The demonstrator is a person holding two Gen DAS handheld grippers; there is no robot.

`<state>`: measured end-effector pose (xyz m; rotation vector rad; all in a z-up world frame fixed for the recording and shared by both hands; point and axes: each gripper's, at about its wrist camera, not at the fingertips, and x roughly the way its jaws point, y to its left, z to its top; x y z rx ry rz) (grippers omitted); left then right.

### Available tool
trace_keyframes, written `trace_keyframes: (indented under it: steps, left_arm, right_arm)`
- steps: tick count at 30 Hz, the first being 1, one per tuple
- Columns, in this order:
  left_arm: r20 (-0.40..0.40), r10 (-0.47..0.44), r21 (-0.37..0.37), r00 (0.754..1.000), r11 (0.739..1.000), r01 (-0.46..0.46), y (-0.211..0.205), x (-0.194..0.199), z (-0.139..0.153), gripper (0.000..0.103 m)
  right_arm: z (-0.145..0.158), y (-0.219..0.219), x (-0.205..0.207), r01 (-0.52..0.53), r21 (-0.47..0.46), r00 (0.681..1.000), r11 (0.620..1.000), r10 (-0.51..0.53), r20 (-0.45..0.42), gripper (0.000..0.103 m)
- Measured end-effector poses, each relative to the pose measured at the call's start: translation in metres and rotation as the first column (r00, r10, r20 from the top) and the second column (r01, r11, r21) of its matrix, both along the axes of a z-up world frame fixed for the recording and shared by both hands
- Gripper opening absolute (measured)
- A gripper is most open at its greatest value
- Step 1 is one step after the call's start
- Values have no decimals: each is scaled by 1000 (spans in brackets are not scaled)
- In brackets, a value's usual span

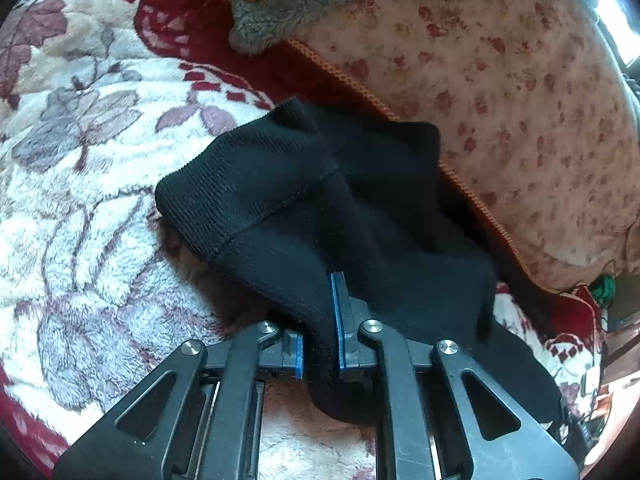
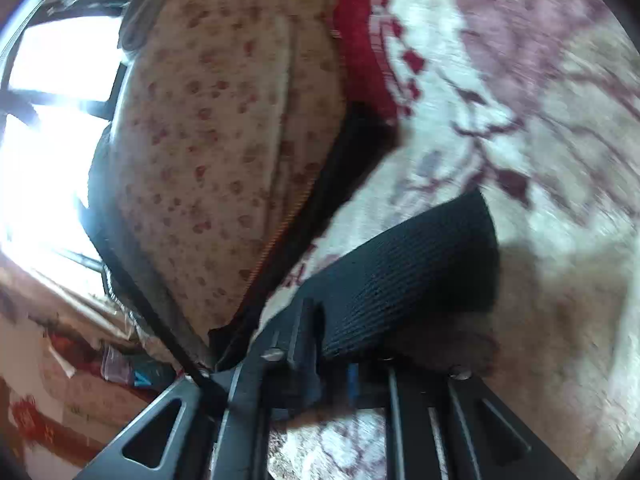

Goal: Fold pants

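Note:
Black knit pants [image 1: 332,208] lie bunched on a fleecy floral blanket [image 1: 88,152], the ribbed cuff [image 1: 240,192] turned up toward the left. My left gripper [image 1: 320,344] is shut on a fold of the black cloth, which runs down between its blue pads [image 1: 338,320]. In the right wrist view a ribbed black band of the pants [image 2: 416,276] sticks up and right from my right gripper [image 2: 328,360], whose jaws are shut on it. Another strip of the pants [image 2: 320,208] trails away up the blanket's border. That view is blurred.
A cream quilt with small red flowers [image 1: 520,112] lies along the blanket's orange-stitched edge [image 1: 352,80]. A grey fleecy garment with a button [image 1: 288,4] rests at the top. A bright window [image 2: 48,120] and clutter on the floor [image 2: 80,380] show at left.

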<state>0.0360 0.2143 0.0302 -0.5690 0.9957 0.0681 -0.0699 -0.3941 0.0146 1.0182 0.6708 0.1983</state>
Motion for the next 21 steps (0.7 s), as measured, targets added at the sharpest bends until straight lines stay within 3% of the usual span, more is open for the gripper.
trace_keyframes:
  steps: [11,14,17,21]
  left_arm:
    - [150,-8,13,989,1000,6,18,-51,54,7]
    - [153,18,13,988,1000,-20,35,-74,52,7]
    - [98,39,32,994,999,-42,47,-96,33,7]
    - [51,59,16,997,998,-59,57,-106,12,7]
  right_arm:
    - [78,18,-13,-99,-111,979,989,116,164,7]
    - [77,26,-33,-141,-174,981,975,161,107,7]
    - [51,29,-48,-173,-303,985,937,164,-56,7]
    - [13,16,-59,-163,-296,967,941,92,-237,8]
